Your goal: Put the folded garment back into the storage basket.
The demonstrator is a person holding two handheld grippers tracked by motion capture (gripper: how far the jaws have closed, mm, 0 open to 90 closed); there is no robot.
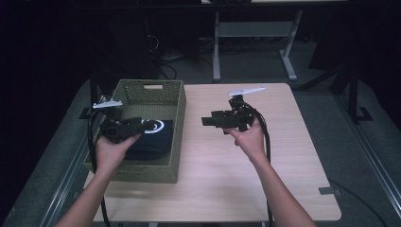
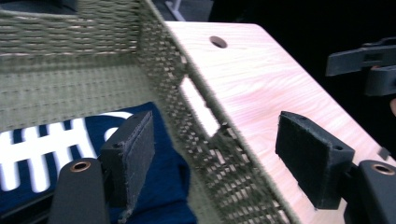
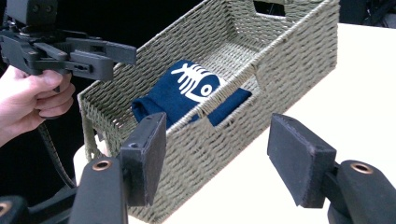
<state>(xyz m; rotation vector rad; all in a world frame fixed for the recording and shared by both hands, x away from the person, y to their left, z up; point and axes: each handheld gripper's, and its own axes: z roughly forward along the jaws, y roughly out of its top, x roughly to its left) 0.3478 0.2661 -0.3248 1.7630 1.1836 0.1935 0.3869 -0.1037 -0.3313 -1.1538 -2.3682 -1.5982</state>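
Basket [image 1: 176, 113] wall half-hides the folded navy cloth [image 3: 196, 91] (print partly covered); both grippers' jaws gape empty.

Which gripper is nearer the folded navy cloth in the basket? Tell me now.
Left. The left gripper hangs over the basket, right above the navy cloth. The right gripper is held over the bare table, outside the basket's wall.

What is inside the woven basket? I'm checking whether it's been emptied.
Not emptied: the woven basket holds a folded navy cloth with a white fish-skeleton print. Whatever lies beneath the cloth is covered.
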